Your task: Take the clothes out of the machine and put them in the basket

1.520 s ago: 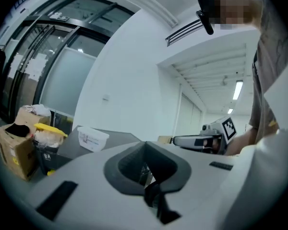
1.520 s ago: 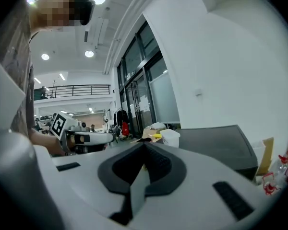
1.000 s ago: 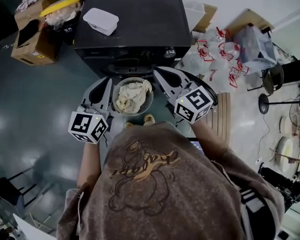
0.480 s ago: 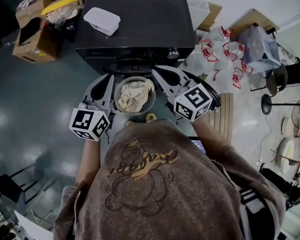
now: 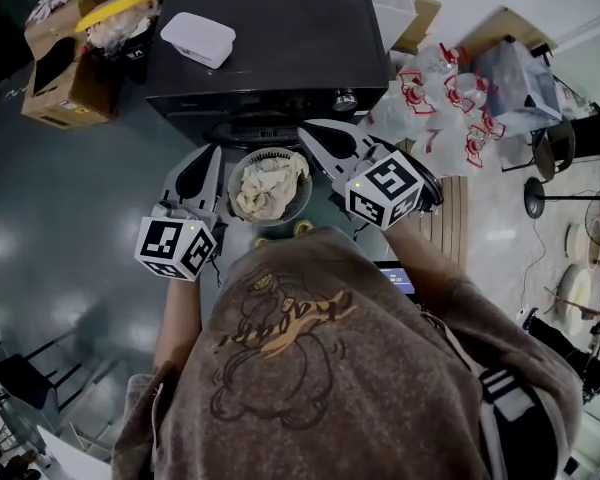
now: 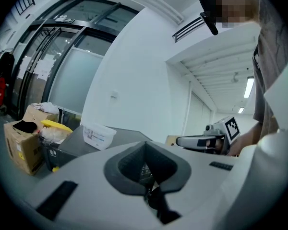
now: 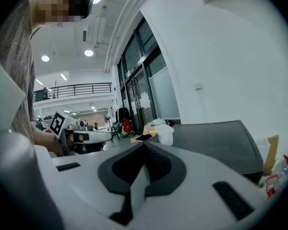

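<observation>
Beside the basket (image 5: 230,180), left gripper (image 5: 210,154) and right gripper (image 5: 310,133) fingers are closed, empty; machine (image 5: 270,38) opening hidden.

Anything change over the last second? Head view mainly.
The right gripper edged slightly forward, toward the front of the washing machine. Nothing was taken hold of or let go: both grippers stay shut and empty. The left gripper and the basket with its clothes are as before.
</observation>
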Demonstrator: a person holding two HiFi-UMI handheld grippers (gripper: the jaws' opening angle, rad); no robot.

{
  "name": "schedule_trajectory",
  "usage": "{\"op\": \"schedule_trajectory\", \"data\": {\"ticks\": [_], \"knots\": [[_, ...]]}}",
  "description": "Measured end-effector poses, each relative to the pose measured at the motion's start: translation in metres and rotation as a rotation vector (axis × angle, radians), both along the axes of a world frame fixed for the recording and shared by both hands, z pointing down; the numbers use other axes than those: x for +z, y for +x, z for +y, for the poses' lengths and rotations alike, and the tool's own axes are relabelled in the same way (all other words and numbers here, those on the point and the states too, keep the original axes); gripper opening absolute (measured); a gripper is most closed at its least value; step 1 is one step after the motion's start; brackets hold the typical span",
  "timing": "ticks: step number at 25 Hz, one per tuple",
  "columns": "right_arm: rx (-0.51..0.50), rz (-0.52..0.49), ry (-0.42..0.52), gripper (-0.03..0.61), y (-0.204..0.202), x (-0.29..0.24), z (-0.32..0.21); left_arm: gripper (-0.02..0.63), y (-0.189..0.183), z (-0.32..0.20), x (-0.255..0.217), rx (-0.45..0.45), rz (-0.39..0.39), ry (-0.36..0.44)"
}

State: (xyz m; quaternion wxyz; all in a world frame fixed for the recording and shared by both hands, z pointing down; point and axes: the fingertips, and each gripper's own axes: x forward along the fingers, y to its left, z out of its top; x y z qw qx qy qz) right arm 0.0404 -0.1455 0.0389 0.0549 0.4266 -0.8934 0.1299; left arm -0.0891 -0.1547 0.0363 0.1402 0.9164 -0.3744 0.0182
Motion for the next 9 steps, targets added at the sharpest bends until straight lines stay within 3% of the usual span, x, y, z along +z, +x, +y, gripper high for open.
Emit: {"op": "schedule_trajectory", "data": {"ticks": [9], "knots": [[0.002,-0.008,-0.005,-0.003,-0.0015,0.0017,0.0051,0.007,0.0007,0.0095,0.0040,-0.006,-0.001,-0.011]]}}
